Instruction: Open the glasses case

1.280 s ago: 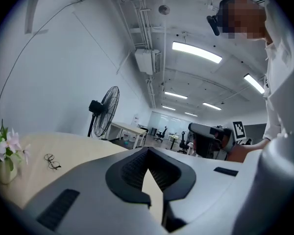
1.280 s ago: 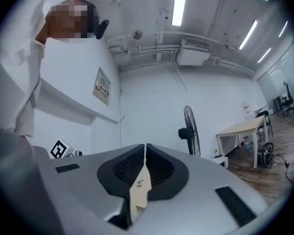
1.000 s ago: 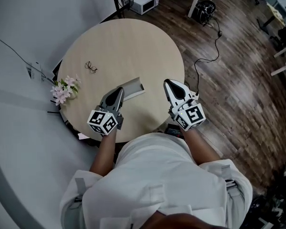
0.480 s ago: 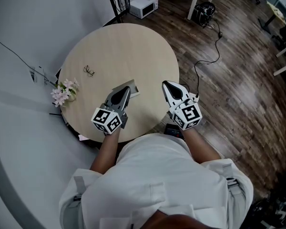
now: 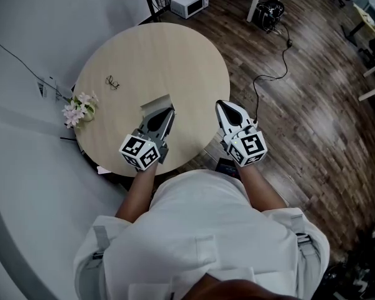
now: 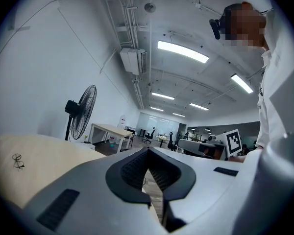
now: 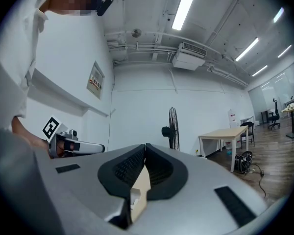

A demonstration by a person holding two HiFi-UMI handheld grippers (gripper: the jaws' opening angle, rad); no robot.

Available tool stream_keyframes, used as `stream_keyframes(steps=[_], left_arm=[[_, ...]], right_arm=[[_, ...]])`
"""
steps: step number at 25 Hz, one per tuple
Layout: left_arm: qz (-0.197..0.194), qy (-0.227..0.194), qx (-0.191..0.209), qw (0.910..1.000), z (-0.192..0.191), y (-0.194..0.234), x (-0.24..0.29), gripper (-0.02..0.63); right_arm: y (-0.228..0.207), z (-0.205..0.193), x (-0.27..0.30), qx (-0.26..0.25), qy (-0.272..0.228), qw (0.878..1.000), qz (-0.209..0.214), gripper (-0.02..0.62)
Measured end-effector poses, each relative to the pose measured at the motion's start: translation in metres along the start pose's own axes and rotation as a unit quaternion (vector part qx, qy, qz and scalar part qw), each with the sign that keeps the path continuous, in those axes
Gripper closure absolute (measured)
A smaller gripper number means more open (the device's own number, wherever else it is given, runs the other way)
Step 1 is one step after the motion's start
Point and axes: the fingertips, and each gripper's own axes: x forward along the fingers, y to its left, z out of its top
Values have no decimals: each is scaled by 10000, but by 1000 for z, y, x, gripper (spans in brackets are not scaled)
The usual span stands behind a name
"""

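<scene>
The small grey rectangular glasses case [image 5: 154, 104] lies on the round pale wooden table [image 5: 175, 55], just ahead of the left gripper [image 5: 166, 112] — it and the right gripper [image 5: 224, 104] both clenched on nothing — and the lid shows too small to judge whether it is open.

A round, pale wooden surface [image 5: 175, 55] carries a grey case [image 5: 155, 104] just ahead of the left tongs [image 5: 167, 112]. Farther ahead and to their left lie glasses [image 5: 112, 82], and flowers [image 5: 77, 110] sit at the rim, left of those tongs.
</scene>
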Motion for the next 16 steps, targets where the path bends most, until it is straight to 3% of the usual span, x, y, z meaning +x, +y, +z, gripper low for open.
stream_keyframes(steps=[16], left_arm=[[5, 5, -12, 10000, 0, -28, 3, 594]], right_arm=[[-9, 4, -34, 126, -119, 9999, -8, 571]])
